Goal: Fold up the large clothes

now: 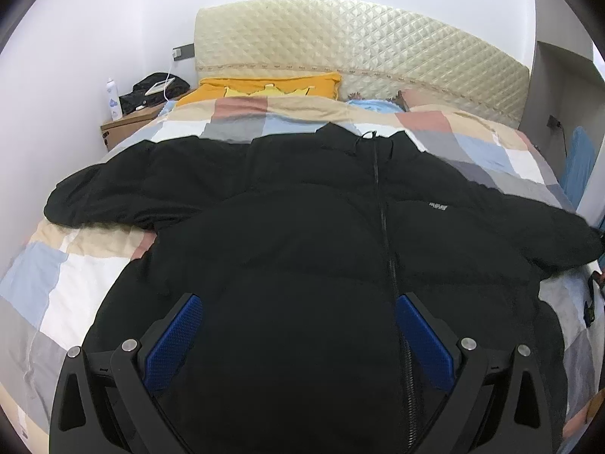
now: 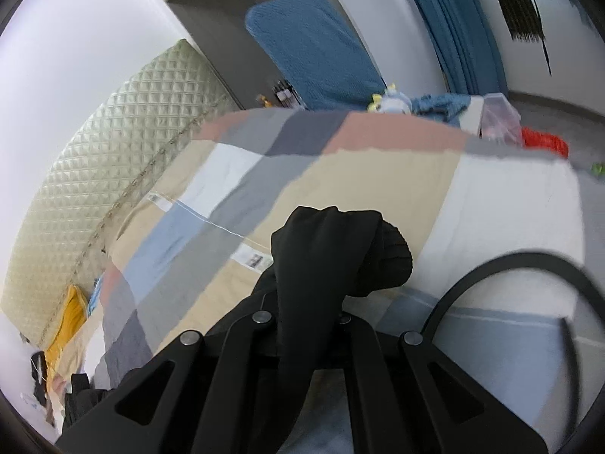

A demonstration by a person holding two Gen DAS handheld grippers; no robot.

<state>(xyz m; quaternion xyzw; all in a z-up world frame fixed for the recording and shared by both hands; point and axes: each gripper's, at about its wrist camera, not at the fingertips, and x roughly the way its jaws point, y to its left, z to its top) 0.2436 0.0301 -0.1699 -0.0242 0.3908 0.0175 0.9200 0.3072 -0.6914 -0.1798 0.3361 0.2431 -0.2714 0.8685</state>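
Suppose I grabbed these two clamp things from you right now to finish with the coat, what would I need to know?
Left hand-held gripper: open, blue pads either side of the black puffer jacket's lower front, gripping nothing.
Right hand-held gripper: shut on the jacket's ribbed sleeve cuff, held above the patchwork checked duvet.
Jacket: flat on the bed, zipped, collar toward the quilted cream headboard, other sleeve spread out.
Done: one sleeve picked up.
Left: probably fold both sleeves in, then fold the body.

The black jacket (image 1: 302, 234) looked matt, soft cloth, the patchwork bedcover (image 1: 75, 265) smooth cotton-like cloth, the headboard (image 1: 359, 38) glossy quilted fabric.
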